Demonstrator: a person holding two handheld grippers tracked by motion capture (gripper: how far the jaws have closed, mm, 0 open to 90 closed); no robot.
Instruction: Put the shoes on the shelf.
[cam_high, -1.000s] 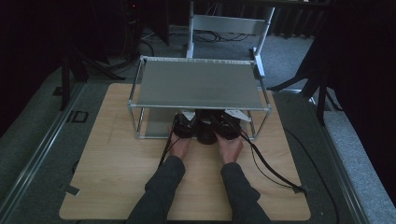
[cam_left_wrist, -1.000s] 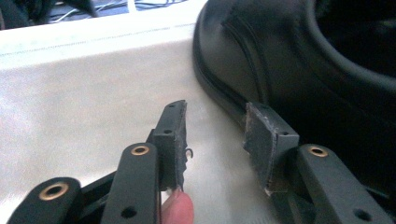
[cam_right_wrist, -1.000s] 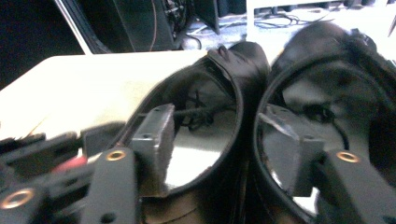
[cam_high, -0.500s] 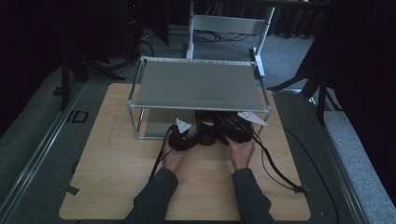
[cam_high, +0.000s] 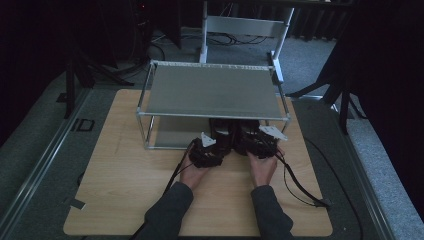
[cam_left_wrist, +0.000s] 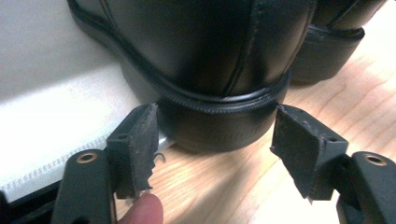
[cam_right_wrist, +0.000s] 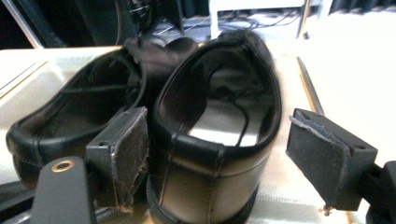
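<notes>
Two black leather shoes (cam_high: 231, 131) stand side by side, toes in, on the lower shelf of a metal rack (cam_high: 215, 92). In the left gripper view the left shoe's heel (cam_left_wrist: 219, 70) sits between my left gripper (cam_left_wrist: 215, 114)'s pads with a gap on each side. Those jaws have just been opening. The right shoe (cam_right_wrist: 219, 116) lies between my right gripper (cam_right_wrist: 219, 119)'s pads, which have also just been opening and do not press on it. In the high view my left gripper (cam_high: 211, 146) and right gripper (cam_high: 251, 140) are at the shelf's front edge.
The rack stands at the back middle of a wooden table (cam_high: 125, 175), and its top shelf overhangs the shoes. Cables (cam_high: 300, 185) trail from the grippers across the table toward the front. Dark stands and a white frame (cam_high: 240, 30) are behind the table.
Both hands have drawn back from under the shelf toward the table's front. Both pairs of jaws have opened off the shoes' heels, and the shoes stay on the lower shelf.
</notes>
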